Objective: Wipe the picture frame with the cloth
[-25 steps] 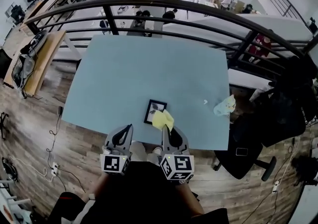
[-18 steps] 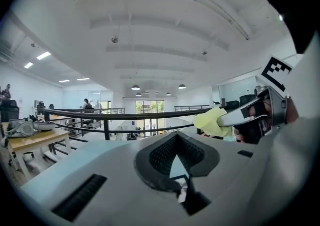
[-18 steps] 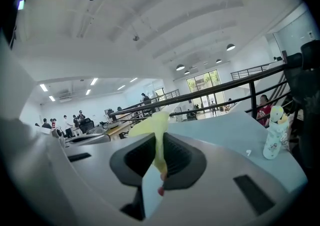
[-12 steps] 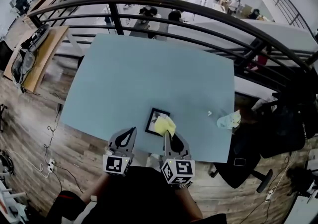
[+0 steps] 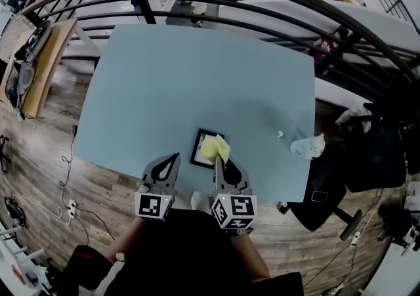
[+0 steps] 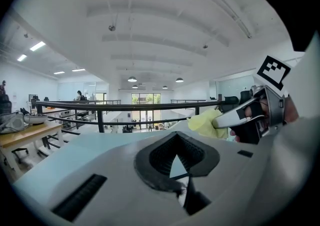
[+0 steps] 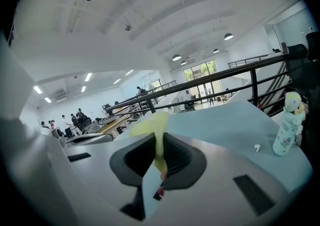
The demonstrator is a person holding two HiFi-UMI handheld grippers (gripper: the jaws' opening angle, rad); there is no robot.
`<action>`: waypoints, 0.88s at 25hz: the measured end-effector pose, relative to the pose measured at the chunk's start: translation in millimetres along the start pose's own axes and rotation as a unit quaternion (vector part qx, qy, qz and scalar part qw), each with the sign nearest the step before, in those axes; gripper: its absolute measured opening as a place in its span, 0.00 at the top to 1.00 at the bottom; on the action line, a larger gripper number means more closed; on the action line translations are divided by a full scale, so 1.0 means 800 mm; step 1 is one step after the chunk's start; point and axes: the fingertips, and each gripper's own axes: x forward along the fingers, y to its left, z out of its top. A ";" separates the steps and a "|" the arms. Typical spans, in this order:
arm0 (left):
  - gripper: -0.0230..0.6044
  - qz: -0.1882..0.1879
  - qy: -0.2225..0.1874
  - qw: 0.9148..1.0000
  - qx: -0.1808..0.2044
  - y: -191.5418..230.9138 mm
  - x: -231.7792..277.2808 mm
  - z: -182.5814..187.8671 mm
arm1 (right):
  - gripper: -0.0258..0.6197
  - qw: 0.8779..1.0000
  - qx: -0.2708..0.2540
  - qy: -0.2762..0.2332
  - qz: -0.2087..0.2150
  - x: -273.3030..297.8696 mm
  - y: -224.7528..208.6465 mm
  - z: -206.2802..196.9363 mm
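Cloth pinched in R hand-held gripper over picture frame; L hand-held gripper pressed together.

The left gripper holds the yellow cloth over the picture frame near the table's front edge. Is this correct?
Not quite: the right gripper holds the yellow cloth, pinched between its jaws, as the right gripper view shows. The cloth is indeed over the picture frame near the table's front edge.
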 end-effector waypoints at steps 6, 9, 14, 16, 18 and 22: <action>0.96 -0.023 0.024 0.999 -0.006 -0.001 0.044 -0.028 | 0.91 0.999 0.017 0.031 -0.024 0.034 -0.035 -0.024; 0.96 -0.028 0.033 0.999 -0.008 0.009 0.065 -0.037 | 0.91 0.998 0.023 0.042 -0.033 0.054 -0.045 -0.031; 0.96 -0.035 0.033 0.999 -0.002 0.021 0.089 -0.048 | 0.91 0.997 0.032 0.058 -0.040 0.078 -0.055 -0.042; 0.96 -0.038 0.041 0.998 0.001 0.023 0.096 -0.056 | 0.90 0.996 0.035 0.067 -0.043 0.087 -0.058 -0.049; 0.96 -0.037 0.052 0.998 -0.003 0.026 0.102 -0.064 | 0.90 0.995 0.037 0.077 -0.045 0.096 -0.060 -0.058; 0.96 -0.040 0.060 0.997 -0.002 0.032 0.117 -0.077 | 0.91 0.993 0.038 0.100 -0.044 0.117 -0.062 -0.079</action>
